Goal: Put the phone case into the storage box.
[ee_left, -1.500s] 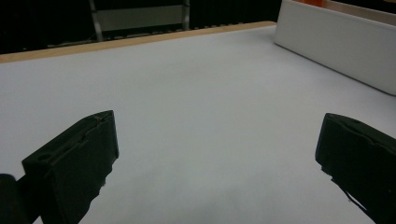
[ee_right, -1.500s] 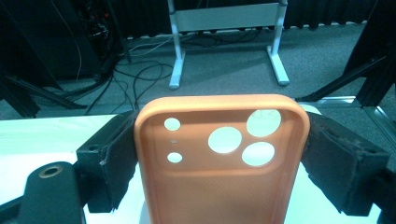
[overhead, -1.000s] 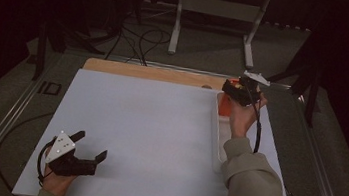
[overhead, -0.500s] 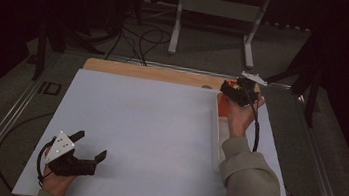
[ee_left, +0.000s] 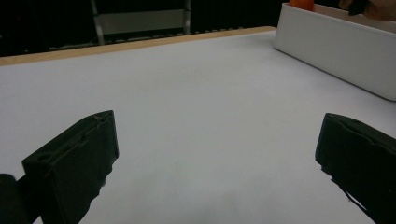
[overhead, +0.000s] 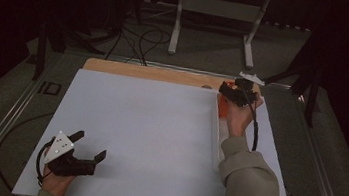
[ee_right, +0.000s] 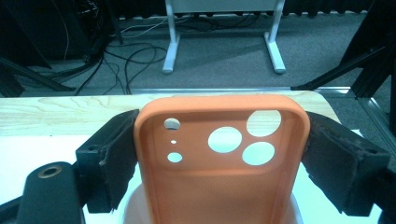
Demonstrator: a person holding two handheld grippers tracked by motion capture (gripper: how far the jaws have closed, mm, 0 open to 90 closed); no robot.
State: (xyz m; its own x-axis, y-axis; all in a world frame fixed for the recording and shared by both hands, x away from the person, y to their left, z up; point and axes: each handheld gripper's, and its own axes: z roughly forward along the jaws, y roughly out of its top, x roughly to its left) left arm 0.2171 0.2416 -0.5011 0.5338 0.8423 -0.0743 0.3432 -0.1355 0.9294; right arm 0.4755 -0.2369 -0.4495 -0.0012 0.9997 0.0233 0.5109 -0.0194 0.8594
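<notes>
An orange phone case (ee_right: 219,182) with round camera cut-outs stands upright between the two jaws of my right gripper (ee_right: 222,123), which is shut on its long sides. In the high view the right gripper (overhead: 228,90) holds the case (overhead: 220,105) above the far end of a long white tray (overhead: 216,138) at the right of the board. Near the front left corner of the board, my left gripper (overhead: 91,144) rests low with its jaws wide apart and nothing between them. The left gripper view shows the left gripper (ee_left: 219,123) facing the tray (ee_left: 336,51).
A white board (overhead: 149,125) covers most of the wooden table (overhead: 155,73). Behind the table, cables (overhead: 139,38) lie on the floor beside a white metal stand (overhead: 218,12). Dark frame legs (overhead: 310,79) stand at the right.
The right gripper with the orange case has drifted slightly left over the tray's far end. The left gripper has stayed where it was.
</notes>
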